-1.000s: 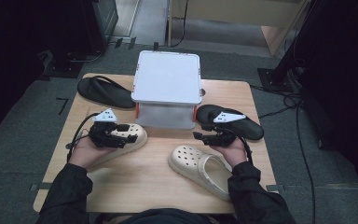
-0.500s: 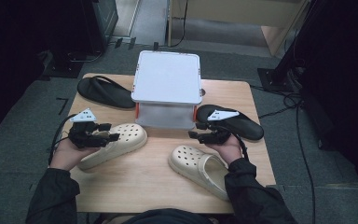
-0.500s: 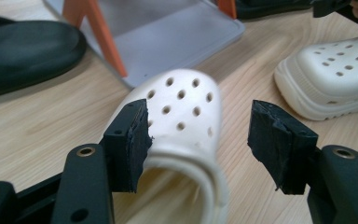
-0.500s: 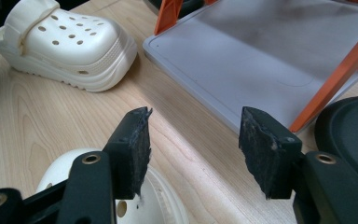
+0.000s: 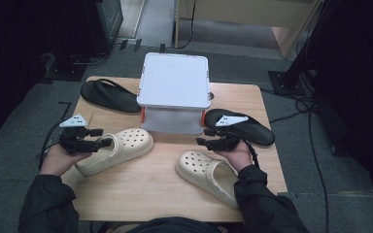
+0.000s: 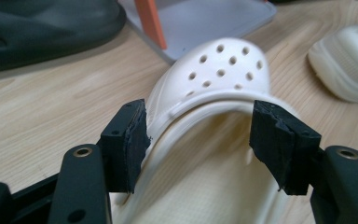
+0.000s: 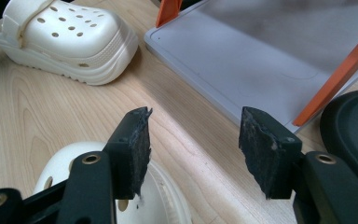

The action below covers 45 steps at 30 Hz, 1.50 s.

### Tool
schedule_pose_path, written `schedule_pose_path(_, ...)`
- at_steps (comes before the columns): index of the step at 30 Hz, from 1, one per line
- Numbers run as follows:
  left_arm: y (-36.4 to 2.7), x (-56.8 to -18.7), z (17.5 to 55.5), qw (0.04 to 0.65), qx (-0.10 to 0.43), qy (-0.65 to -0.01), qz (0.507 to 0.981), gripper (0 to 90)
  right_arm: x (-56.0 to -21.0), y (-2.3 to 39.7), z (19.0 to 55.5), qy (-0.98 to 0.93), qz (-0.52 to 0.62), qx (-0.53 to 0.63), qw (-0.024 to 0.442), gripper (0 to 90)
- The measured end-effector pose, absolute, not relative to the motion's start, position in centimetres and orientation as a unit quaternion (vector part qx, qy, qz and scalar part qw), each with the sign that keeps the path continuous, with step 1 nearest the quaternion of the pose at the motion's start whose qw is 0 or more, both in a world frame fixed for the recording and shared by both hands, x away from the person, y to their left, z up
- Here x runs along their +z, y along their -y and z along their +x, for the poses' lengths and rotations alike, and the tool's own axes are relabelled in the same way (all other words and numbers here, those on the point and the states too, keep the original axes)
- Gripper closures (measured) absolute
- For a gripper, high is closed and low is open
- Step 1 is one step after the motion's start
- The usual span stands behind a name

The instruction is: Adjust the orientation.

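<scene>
Two cream clogs lie on the wooden table. My left gripper is open at the heel end of the left clog; in the left gripper view the gripper has its jaws on either side of the clog's opening without squeezing it. My right gripper is open just above the toe of the right clog, close to the box. In the right gripper view the gripper holds nothing, and that clog's toe lies under the jaws.
A grey lidded box with orange clips stands at the table's middle back. One black flip-flop lies to its left, another to its right, under my right hand. The table's front edge is near the person's arms.
My left gripper has slid left along the left clog, from its middle to its heel end. The right gripper has shifted slightly left. Both clogs have stayed put.
</scene>
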<state>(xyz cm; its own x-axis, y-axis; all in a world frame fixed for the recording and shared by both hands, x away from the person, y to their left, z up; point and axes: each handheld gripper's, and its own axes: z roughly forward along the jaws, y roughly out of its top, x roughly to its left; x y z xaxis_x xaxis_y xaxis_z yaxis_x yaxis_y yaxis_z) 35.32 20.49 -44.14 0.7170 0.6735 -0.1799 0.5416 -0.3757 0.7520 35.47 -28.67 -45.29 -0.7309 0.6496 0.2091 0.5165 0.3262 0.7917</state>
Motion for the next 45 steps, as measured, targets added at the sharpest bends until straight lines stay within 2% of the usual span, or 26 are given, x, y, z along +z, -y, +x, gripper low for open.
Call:
schedule_pose_path(16,-19.6,-46.5,37.9,0.404,0.045,-0.368,0.836,42.4,-45.5,29.2,34.8,-0.814,0.366,0.444,0.075,43.4)
schedule_pose_path(30,-18.9,-46.1,38.5,0.403,0.039,-0.347,0.846,61.0,-45.9,29.7,34.1,-0.811,0.374,0.442,0.08,43.9)
schedule_pose_path(31,-18.9,-45.8,38.3,0.41,0.043,-0.34,0.846,64.9,-45.9,29.8,34.1,-0.811,0.376,0.442,0.08,44.0)
schedule_pose_path(37,-18.5,-45.2,38.0,0.406,0.057,-0.327,0.852,74.4,-45.9,29.9,34.1,-0.809,0.378,0.444,0.08,44.3)
schedule_pose_path(45,-18.2,-44.3,37.4,0.427,0.069,-0.325,0.841,77.0,-45.9,29.8,34.2,-0.808,0.377,0.446,0.078,44.7)
